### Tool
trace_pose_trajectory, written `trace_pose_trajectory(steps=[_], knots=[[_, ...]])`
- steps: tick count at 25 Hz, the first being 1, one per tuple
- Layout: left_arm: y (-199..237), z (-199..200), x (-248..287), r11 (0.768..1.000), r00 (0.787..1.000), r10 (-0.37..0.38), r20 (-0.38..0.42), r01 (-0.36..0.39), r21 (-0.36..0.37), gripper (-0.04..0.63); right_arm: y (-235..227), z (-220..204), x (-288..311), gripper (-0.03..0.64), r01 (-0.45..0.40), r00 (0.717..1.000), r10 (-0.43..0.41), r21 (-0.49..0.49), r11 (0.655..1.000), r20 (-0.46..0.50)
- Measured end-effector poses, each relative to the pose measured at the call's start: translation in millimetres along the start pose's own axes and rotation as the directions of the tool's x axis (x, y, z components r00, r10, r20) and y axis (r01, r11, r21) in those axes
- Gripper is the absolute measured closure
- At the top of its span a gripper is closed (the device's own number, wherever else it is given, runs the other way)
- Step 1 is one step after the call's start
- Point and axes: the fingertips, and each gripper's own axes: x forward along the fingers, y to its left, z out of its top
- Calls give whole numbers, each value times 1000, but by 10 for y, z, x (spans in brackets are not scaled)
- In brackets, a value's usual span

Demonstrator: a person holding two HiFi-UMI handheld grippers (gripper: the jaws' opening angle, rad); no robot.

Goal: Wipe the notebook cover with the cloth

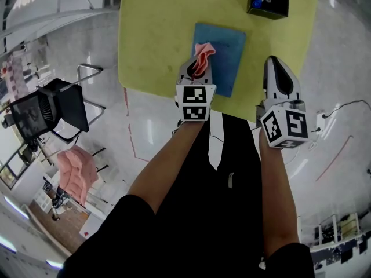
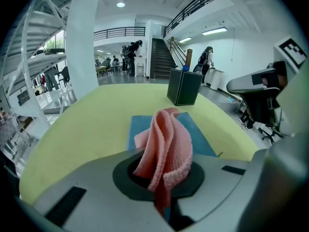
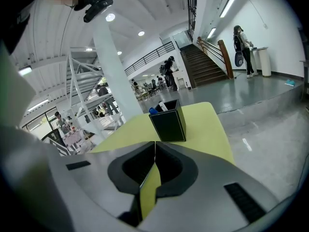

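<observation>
Two grippers | left gripper (image 1: pixel 197 69) fingers pinched shut on pink cloth (image 1: pixel 203 54), over blue notebook (image 1: pixel 231 51) on counter (image 1: pixel 151 33) | right gripper (image 1: pixel 274 63) fingers closed, empty | risk: nothing pins notebook, so it may slide under wiping

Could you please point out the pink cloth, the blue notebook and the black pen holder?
pink cloth (image 2: pixel 166 146), left gripper view, middle of its bunched fold.
blue notebook (image 1: pixel 230 54), head view, bare cover right of the cloth.
black pen holder (image 3: pixel 169 125), right gripper view, its front wall.

cloth (image 2: pixel 164 144) btm end hidden in jaws; notebook (image 1: pixel 229 54) nr edge behind left gripper (image 1: pixel 196 68); pen holder (image 1: pixel 269 3) top cut off
</observation>
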Motion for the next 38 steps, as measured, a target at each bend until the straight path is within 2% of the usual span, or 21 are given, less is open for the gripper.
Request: trace_pose_trajectory(steps=[6, 20, 29, 38], knots=[[-148, 16, 22, 999, 999, -37, -5, 37, -25, 574, -57, -10, -14, 586, 9, 1000, -9, 5, 1000, 0], [-219, 31, 34, 994, 999, -36, 3, 36, -102, 574, -112, -53, -43, 586, -3, 1000, 3, 21, 1000, 5], [-424, 54, 39, 995, 998, -69, 5, 69, -71, 572, -150, -67, -79, 586, -13, 1000, 13, 33, 999, 7], [-657, 71, 57, 994, 996, -93, 6, 93, -49, 574, -287, -5, -187, 586, -7, 999, 4, 52, 999, 51]])
